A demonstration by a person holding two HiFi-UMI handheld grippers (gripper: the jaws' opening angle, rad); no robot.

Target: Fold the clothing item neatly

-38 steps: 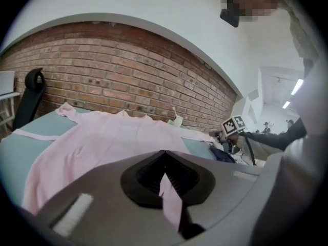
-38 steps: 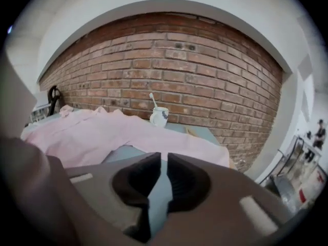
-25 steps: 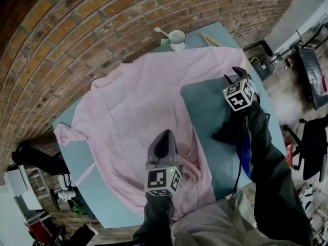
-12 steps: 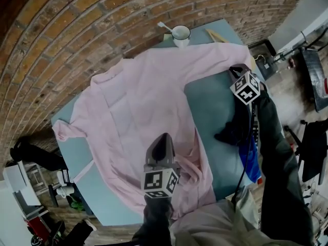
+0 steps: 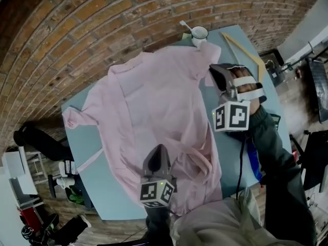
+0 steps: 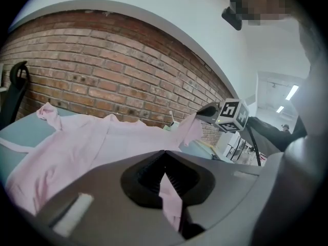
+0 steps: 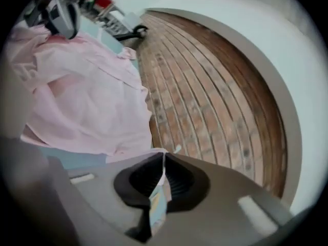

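A: Where does the pink shirt (image 5: pixel 154 106) lie?

B: Spread across the blue table (image 5: pixel 89 168), collar end to the left, with one loose sleeve reaching the table's left edge. Its near part is bunched into folds.

A: And the left gripper (image 5: pixel 159 148)?

B: At the near edge, jaws pressed together on a pinch of pink cloth. Its own view shows the fabric caught between the pads (image 6: pixel 177 181). The gripper and the person's clothing cover the near hem.

A: The right gripper (image 5: pixel 215 69)?

B: At the far right corner of the shirt. Its jaws are closing the last bit, and the pads already pinch a thin strip of cloth. Low in the jaws the strip looks bluish and yellowish; I cannot tell what that part is. From the left gripper view, this corner hangs lifted off the table.

A: Anything else?

B: A white cup (image 5: pixel 199 34) with a spoon (image 5: pixel 185 25) at the far edge, touching the shirt's corner or just beside it. A wooden hanger (image 5: pixel 246 53) lies right of the cup, partly hidden behind the right gripper. A brick wall (image 5: pixel 77 24) stands beyond.
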